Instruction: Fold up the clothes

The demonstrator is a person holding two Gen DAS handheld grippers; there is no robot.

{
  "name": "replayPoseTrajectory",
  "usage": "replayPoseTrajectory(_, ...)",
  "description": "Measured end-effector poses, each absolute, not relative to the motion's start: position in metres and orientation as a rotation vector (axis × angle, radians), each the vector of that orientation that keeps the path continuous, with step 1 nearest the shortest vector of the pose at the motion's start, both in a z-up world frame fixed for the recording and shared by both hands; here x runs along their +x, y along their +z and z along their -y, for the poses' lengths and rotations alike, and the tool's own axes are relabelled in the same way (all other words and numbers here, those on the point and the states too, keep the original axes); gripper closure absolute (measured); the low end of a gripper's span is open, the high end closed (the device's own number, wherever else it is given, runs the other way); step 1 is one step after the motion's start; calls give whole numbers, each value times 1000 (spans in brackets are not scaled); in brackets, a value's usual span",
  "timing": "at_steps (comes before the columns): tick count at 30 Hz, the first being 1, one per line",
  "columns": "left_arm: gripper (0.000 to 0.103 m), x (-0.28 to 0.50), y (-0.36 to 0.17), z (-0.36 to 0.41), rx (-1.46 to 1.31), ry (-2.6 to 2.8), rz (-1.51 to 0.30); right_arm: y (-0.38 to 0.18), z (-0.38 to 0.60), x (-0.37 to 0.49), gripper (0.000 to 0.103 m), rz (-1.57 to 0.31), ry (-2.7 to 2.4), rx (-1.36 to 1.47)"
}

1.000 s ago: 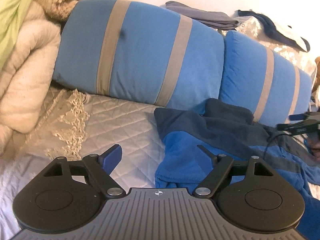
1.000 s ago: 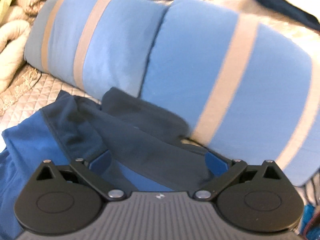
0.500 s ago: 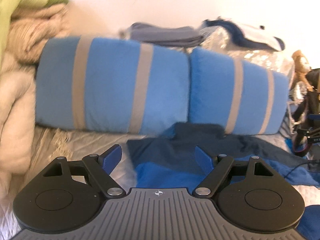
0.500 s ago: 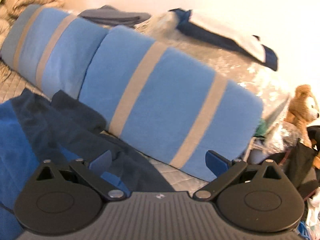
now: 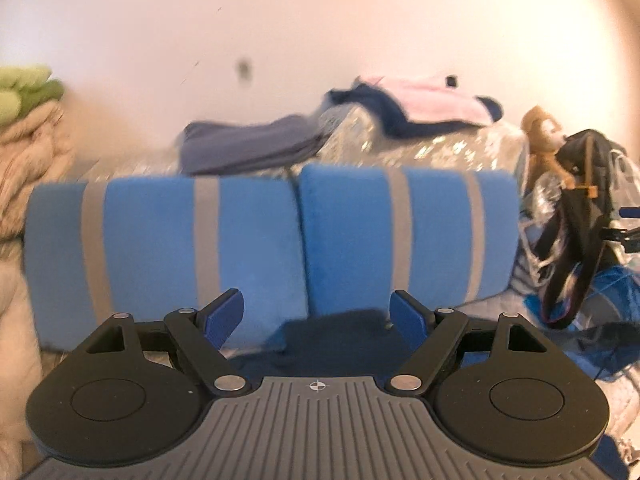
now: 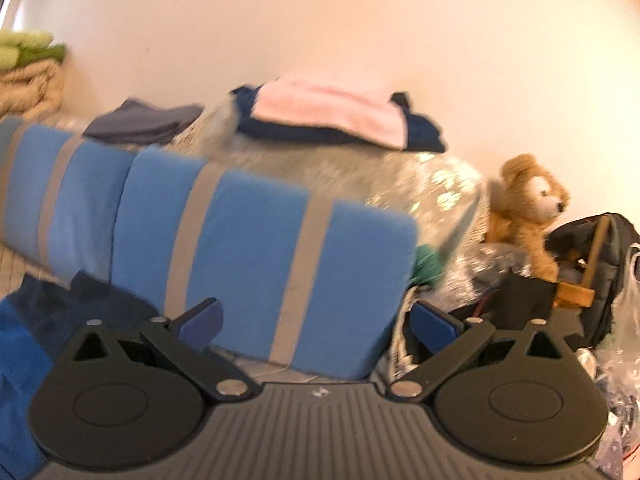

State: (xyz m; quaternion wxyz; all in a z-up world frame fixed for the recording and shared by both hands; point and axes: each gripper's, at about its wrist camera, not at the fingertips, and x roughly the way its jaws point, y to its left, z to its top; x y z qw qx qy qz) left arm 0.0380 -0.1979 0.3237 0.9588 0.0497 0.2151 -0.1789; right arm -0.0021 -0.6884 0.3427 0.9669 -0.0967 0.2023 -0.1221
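Note:
A blue and navy garment lies on the bed in front of the striped pillows; only its dark far edge shows in the left wrist view. In the right wrist view the garment sits at the lower left. My left gripper is open and empty, raised above the garment and facing the pillows. My right gripper is open and empty, to the right of the garment, facing the right pillow's end.
Two blue pillows with grey stripes stand along the back. Folded clothes lie on a shiny bundle behind them. A teddy bear and a black bag sit at the right. Blankets are piled left.
Both grippers have lifted and tilted up away from the garment. The wall and the folded clothes have come into view; the garment has dropped to the lower edge. Both stayed open.

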Motion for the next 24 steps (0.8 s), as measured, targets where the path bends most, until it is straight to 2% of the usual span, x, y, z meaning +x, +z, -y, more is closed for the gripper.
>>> replayPoseTrajectory(9,22,37,347,230,114,-429,-378,361,750,-31,0,-390,-375,-153)
replayPoseTrajectory(15,22,33,340,242,85,-471,-368,354,777,-52,0,-361,-418,-98)
replayPoseTrajectory(24,21,29,362,265,108,-502,-343,341,820,-82,0,-360,-486,-5)
